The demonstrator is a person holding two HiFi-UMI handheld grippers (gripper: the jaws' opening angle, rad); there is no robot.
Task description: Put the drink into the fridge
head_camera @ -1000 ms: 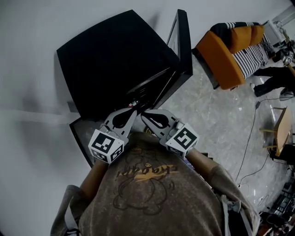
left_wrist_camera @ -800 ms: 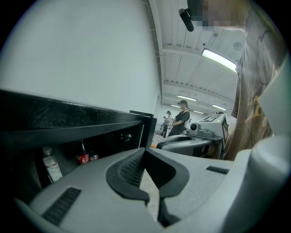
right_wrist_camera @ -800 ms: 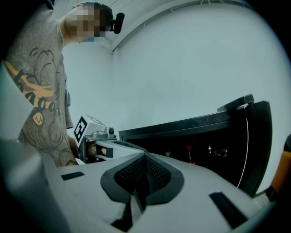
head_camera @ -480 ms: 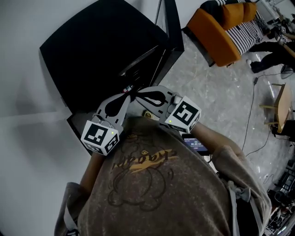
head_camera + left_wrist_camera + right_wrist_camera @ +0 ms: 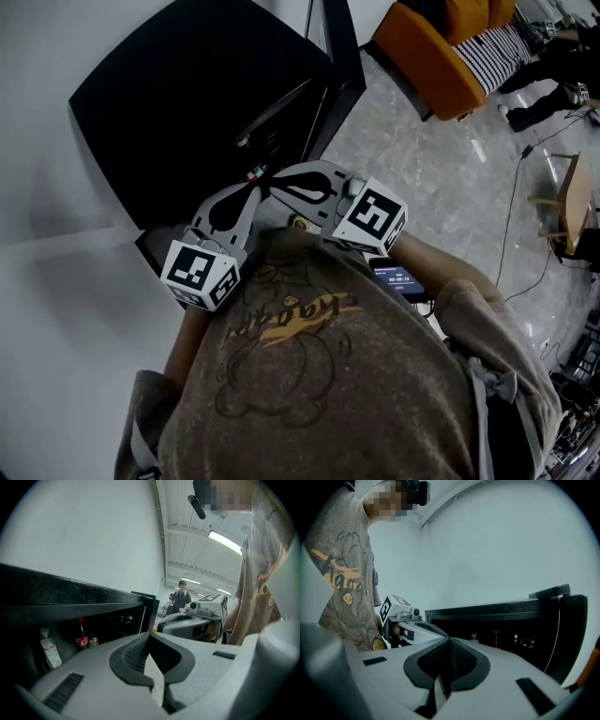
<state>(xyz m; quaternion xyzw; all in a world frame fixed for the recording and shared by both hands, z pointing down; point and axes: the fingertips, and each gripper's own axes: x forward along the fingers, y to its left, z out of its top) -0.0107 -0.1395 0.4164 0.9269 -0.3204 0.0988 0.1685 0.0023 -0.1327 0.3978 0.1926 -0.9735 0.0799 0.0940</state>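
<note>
We clench the matte grey left gripper and right gripper empty, ribbed pads meeting, facing the boxy black fridge.

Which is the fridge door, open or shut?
Open. The door stands swung away from the fridge, and the left gripper view shows a red-capped bottle standing inside.

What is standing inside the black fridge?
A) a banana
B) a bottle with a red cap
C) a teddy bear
B: the left gripper view shows a dark cola bottle with a red cap, standing upright inside the open mini fridge.
</note>
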